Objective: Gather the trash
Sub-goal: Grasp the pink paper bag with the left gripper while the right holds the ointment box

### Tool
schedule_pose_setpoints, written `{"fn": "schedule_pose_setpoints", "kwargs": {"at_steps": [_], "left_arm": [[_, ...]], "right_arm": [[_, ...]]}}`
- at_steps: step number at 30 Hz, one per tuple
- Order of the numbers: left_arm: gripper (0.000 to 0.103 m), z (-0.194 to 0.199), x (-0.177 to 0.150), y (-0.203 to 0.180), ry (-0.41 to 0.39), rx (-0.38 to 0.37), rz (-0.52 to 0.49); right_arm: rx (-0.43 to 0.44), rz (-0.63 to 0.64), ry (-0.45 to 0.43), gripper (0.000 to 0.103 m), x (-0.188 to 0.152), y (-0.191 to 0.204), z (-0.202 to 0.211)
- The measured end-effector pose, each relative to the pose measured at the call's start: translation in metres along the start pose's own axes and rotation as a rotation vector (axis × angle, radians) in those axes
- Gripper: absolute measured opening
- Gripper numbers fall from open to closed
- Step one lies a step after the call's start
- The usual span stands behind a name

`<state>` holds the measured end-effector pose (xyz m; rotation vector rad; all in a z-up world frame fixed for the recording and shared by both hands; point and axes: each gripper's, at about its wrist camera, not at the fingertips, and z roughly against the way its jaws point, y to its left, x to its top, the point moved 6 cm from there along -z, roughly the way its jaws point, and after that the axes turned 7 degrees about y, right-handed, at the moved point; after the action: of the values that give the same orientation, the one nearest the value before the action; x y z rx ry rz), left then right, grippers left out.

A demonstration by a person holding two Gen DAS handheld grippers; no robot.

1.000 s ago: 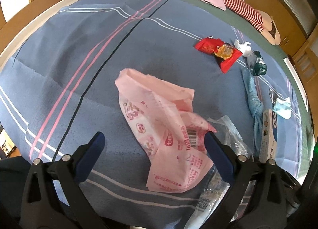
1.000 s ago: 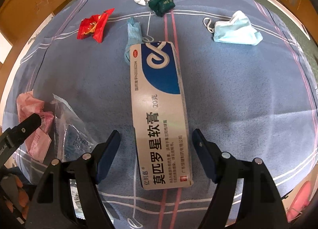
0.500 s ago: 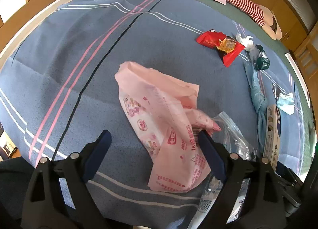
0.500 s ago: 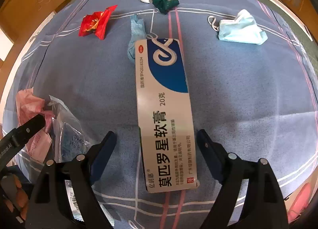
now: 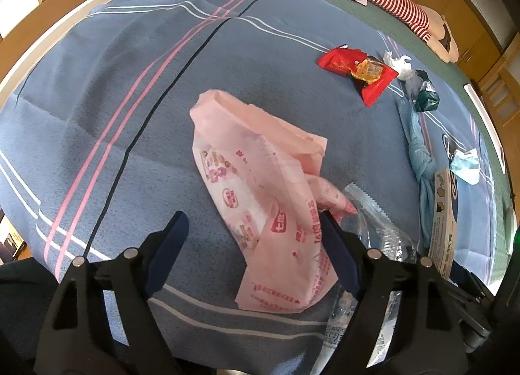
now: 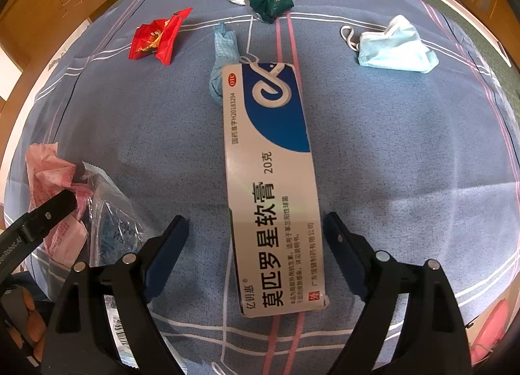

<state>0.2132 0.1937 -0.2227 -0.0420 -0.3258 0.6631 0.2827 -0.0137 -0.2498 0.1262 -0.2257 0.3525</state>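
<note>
The pink wrapper [image 5: 269, 212] lies between your left gripper's [image 5: 253, 245] released jaws; the ointment box [image 6: 271, 180] lies between your right gripper's [image 6: 256, 245] released jaws, mid-bedspread [image 5: 130, 82].

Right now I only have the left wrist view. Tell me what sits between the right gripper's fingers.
Observer: The ointment box lies flat and lengthwise between the fingers of the open right gripper, nearer the right finger.
Operator: Describe its far end.
Observer: It overlaps the blue glove, which sticks out beyond the box's far left corner.
Operator: Check the box's right side.
Observer: The face mask lies farther away on that side, apart from the box.
</note>
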Motion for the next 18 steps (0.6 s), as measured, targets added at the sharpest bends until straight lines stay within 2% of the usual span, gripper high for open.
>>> {"fn": "schedule_pose_setpoints", "kwargs": {"at_steps": [5,7,9,12,18], "left_arm": [[0.08,-0.001,0.0,0.001,0.004,0.0,0.005],[0.077,-0.002,0.0,0.0,0.005,-0.006,0.0],[0.059,-0.002,0.0,-0.005,0.008,-0.033,-0.023],[0.042,-0.002,-0.002,-0.011,0.003,-0.048,-0.056],[0.033,0.002,-0.002,-0.015,-0.014,-0.069,-0.078]], "right_arm": [[-0.001,0.001,0.0,0.085,0.0,0.0,0.0],[-0.002,0.002,0.0,0.085,0.0,0.0,0.0],[-0.001,0.001,-0.003,0.085,0.0,0.0,0.0],[0.0,-0.001,-0.004,0.085,0.0,0.0,0.0],[-0.009,0.004,-0.003,0.085,0.0,0.0,0.0]]}}
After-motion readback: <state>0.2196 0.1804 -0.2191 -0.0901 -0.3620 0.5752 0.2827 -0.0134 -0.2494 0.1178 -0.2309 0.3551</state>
